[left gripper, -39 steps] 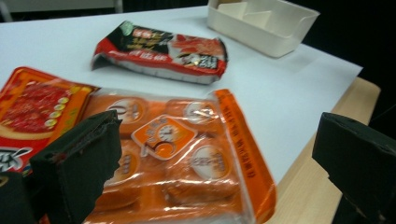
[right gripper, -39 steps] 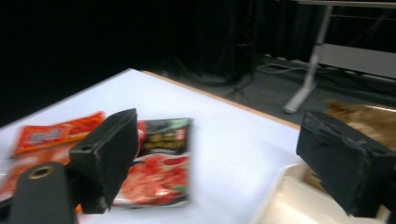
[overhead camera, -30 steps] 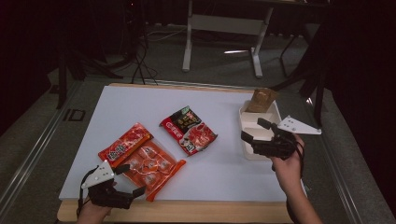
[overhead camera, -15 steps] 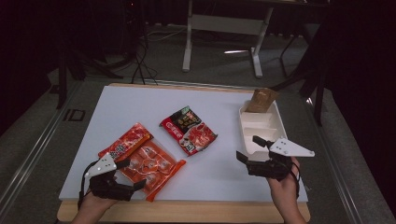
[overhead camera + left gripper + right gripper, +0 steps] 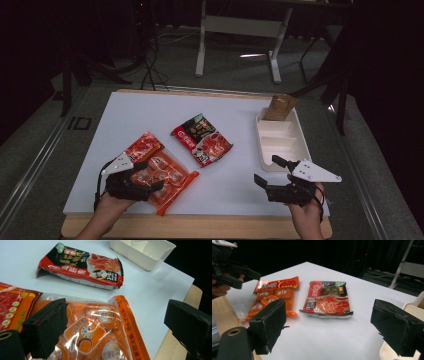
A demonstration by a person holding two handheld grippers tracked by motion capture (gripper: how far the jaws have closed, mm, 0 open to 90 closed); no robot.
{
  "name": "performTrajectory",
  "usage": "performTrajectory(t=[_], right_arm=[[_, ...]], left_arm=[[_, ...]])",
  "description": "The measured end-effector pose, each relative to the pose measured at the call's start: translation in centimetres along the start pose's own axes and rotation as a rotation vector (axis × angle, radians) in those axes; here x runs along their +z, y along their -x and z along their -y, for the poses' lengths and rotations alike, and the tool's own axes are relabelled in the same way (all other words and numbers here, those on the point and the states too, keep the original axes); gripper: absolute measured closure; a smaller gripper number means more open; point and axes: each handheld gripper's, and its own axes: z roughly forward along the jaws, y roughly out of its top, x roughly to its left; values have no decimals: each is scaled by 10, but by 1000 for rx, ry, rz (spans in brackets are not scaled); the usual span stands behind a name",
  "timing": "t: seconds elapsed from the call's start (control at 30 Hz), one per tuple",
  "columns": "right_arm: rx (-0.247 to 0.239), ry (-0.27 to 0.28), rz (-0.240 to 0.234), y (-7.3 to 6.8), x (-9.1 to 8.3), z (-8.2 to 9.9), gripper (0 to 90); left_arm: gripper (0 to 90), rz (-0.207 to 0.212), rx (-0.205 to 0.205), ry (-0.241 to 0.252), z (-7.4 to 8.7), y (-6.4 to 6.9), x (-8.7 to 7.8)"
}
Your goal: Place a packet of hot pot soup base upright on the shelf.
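My left gripper (image 5: 150, 176) hovers open over the near left of the white table, its jaws spread above a clear orange bag of round snacks (image 5: 170, 176) (image 5: 100, 332). A red packet (image 5: 144, 147) (image 5: 15, 305) lies partly under that bag's far end. In the middle of the table lies a red-and-black packet (image 5: 202, 138) (image 5: 82, 265) (image 5: 328, 298). My right gripper (image 5: 266, 170) (image 5: 334, 327) is open and holds nothing at the near right, just in front of a white compartment tray (image 5: 280, 145). A brown bag (image 5: 280, 107) stands in the tray's far end.
The table's wooden front edge (image 5: 200, 227) runs just under both hands. In the right gripper view the left gripper (image 5: 237, 272) shows far off beside the orange bag (image 5: 269, 302), and the tray's wall (image 5: 412, 310) is at the right. Table legs and cables stand beyond the table.
My right gripper has drawn back from over the tray to the table's near right edge and stays open. The left gripper has barely moved.
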Motion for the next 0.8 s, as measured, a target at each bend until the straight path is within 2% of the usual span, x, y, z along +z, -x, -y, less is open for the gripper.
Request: performTrajectory(t=[0.07,0.23,0.37,0.4,0.5,0.6,0.67,0.7,0.73,0.77,0.8], right_arm=[[2,7,-1,-1,-3,1,128],[6,26,-7,-1,-4,1,123],[16,31,-7,1,-5,2,122],[21,35,-4,2,-6,2,123],[29,31,-5,2,-6,2,123],[31,27,-13,3,-5,3,123],[28,24,-17,3,-4,4,124],[33,18,-26,3,-3,4,124],[26,11,-30,2,-2,4,124],[26,11,-30,2,-2,4,124],[26,6,-32,2,-1,5,124]], left_arm=[[77,7,-1,-1,-5,-2,6],[116,-7,13,-4,-16,-8,18],[160,-27,20,-35,-25,-13,30],[218,-47,18,-46,-27,-15,35],[263,-86,10,-77,-32,-19,46],[371,-96,-8,-108,-36,-25,55],[454,-111,1,-140,-37,-28,61],[485,-127,-7,-163,-38,-30,65],[557,-129,-20,-171,-38,-31,68],[557,-132,-25,-176,-39,-33,70],[604,-138,-36,-191,-40,-35,74]])
